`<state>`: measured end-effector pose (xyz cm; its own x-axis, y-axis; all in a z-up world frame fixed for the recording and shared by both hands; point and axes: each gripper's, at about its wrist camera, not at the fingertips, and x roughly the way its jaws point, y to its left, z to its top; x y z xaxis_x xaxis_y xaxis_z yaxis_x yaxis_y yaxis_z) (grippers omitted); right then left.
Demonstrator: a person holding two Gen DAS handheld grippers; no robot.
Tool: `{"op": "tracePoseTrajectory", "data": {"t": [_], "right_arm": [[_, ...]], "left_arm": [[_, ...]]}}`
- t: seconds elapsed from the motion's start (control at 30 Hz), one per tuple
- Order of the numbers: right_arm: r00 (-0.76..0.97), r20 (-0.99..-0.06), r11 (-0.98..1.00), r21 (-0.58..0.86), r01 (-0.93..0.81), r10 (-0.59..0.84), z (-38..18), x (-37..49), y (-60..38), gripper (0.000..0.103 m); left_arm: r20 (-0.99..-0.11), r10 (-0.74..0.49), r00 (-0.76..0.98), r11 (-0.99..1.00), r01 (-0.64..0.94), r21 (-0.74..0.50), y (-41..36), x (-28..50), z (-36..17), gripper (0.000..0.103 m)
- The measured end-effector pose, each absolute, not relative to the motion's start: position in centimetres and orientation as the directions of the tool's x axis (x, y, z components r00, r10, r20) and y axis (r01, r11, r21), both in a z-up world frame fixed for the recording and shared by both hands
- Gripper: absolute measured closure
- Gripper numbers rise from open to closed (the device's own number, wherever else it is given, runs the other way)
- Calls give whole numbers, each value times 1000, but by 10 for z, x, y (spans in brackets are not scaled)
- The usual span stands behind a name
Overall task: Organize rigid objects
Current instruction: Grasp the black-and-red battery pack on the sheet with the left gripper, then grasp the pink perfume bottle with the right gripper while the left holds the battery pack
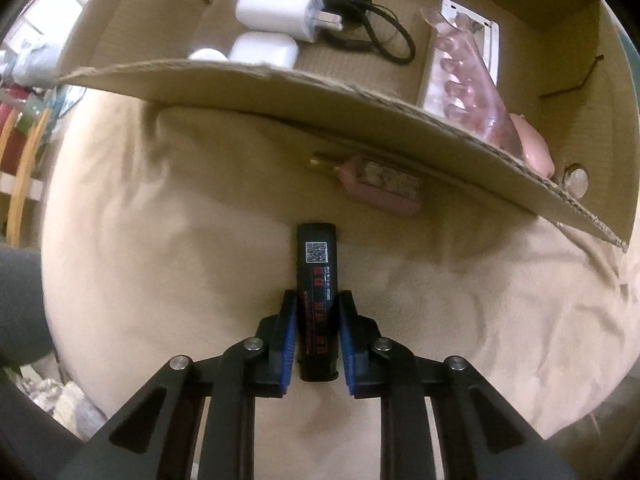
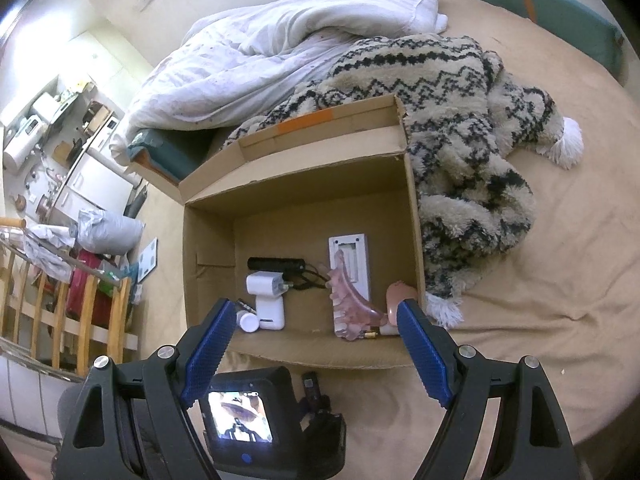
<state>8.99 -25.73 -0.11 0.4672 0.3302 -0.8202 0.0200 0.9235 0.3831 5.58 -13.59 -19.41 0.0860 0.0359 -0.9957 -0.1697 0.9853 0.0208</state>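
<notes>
My left gripper (image 1: 318,298) points down at the beige bed sheet and is shut on a black bar with a QR label (image 1: 316,248), blue pads pressing both its long sides. The bar lies flat just in front of an open cardboard box (image 1: 280,76). Against the box's front wall lies a pink bottle with a gold cap (image 1: 384,188). Inside the box are a white charger (image 1: 276,10), a white case (image 1: 266,50), a clear pink comb (image 1: 472,80) and a white panel (image 1: 480,32). My right gripper (image 2: 316,308) hovers open above the box's (image 2: 208,248) near edge, holding nothing.
A patterned shaggy blanket (image 2: 460,120) and a white duvet (image 2: 280,52) lie behind and right of the box. A wooden rail (image 2: 60,312) and room clutter stand left of the bed. Bare beige sheet (image 2: 540,280) spreads to the right.
</notes>
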Motion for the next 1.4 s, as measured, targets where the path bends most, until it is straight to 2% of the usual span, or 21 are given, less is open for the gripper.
{"op": "tracePoseTrajectory", "data": {"t": [0.27, 0.6, 0.77, 0.97, 1.07, 1.13, 1.2, 1.3, 1.4], "right_arm": [[447, -838, 931, 363, 30, 312, -8, 84, -257, 16], [295, -886, 924, 382, 27, 358, -51, 74, -242, 16], [199, -924, 940, 340, 30, 327, -85, 68, -225, 16], [165, -972, 985, 174, 11, 170, -130, 70, -198, 16], [197, -965, 984, 176, -6, 174, -146, 75, -185, 16], [219, -957, 981, 193, 0, 188, -154, 77, -177, 16], [243, -954, 983, 184, 14, 175, -164, 79, -167, 16], [269, -954, 989, 143, 30, 130, -180, 83, -153, 16], [292, -955, 996, 68, 58, 48, -193, 89, -142, 16]], "left_arm": [[-990, 71, 125, 993, -104, 58, -86, 56, -166, 85], [-939, 103, 328, 992, -103, 73, -2, 61, -61, 85], [-897, 119, 427, 991, -114, 77, 20, 78, -22, 85], [-855, 94, 510, 993, -105, 47, 25, 107, -9, 85], [-836, 84, 542, 996, -74, 52, 22, 114, -3, 85], [-857, 45, 514, 998, 14, 61, 12, 122, -11, 85], [-866, 26, 499, 998, 32, 49, 9, 125, -18, 85], [-877, -17, 480, 999, 39, 2, 9, 127, -21, 85], [-865, -17, 501, 999, 48, 9, 4, 125, -17, 85]]}}
